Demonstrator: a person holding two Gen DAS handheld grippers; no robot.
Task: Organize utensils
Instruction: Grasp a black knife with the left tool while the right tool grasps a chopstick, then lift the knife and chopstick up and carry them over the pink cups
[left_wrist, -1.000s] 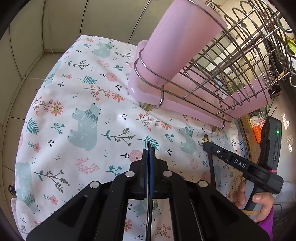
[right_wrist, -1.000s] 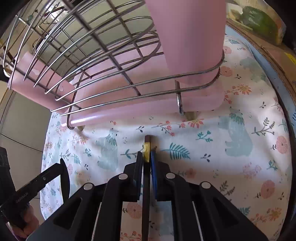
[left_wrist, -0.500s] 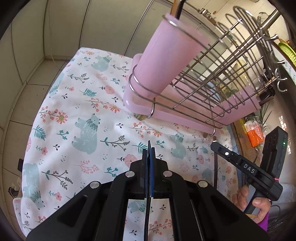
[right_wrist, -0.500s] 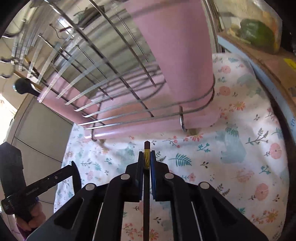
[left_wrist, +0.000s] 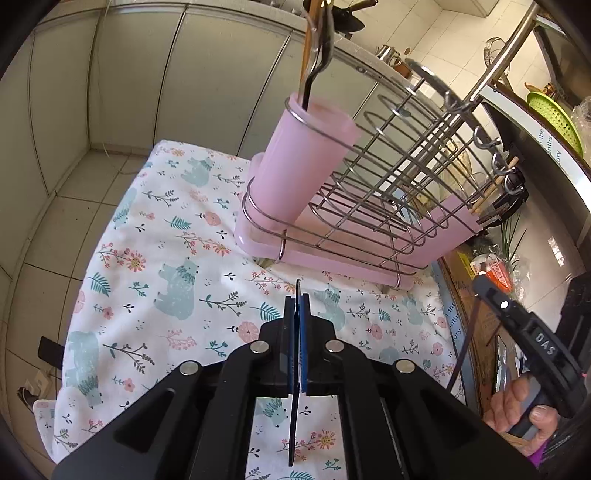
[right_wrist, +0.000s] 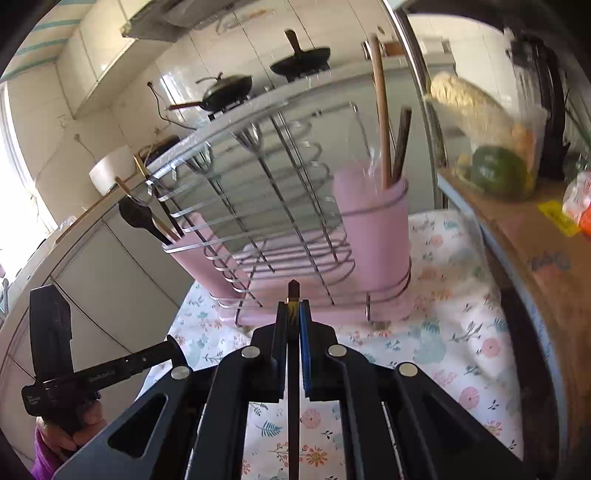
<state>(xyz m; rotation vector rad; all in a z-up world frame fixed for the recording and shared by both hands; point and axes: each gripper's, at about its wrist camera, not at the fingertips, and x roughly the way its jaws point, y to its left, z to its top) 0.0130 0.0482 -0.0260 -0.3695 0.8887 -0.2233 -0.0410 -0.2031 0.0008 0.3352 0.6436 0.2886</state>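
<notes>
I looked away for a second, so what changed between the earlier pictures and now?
Both grippers rose and tipped upward: the pink cup and wire rack now sit lower and farther off. The left gripper stays shut on its thin utensil; the right gripper keeps its dark stick. Rack and cloth stayed put.

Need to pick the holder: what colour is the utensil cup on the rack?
Pink cup; clearest in the left wrist view.

Shiny metal wire rack (left_wrist: 388, 206) — matt pink plastic cup (left_wrist: 299, 162) — soft printed cloth (left_wrist: 166, 266)
</notes>
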